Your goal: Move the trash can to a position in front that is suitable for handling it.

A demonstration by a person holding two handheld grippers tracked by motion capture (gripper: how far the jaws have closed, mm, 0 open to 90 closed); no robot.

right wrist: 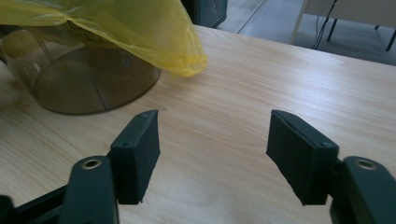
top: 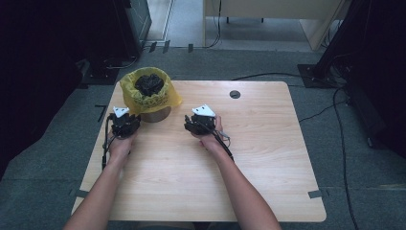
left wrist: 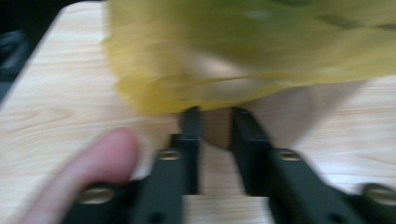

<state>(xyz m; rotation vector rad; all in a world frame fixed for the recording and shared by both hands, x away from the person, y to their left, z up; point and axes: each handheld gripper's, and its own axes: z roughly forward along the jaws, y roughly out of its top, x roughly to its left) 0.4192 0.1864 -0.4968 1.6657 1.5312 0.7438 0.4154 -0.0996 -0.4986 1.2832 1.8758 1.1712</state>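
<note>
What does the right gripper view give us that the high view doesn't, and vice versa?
Right gripper view alone: the bin's clear wall under the yellow bag, and the right gripper with jaws wide apart over bare wood. High view alone: the black wad inside the bag, the left gripper beside the bin, both forearms, the hole in the table, cables on the floor. Both: bag, bin, wooden table.

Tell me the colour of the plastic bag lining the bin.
Yellow; the plastic bag shows best in the high view.
</note>
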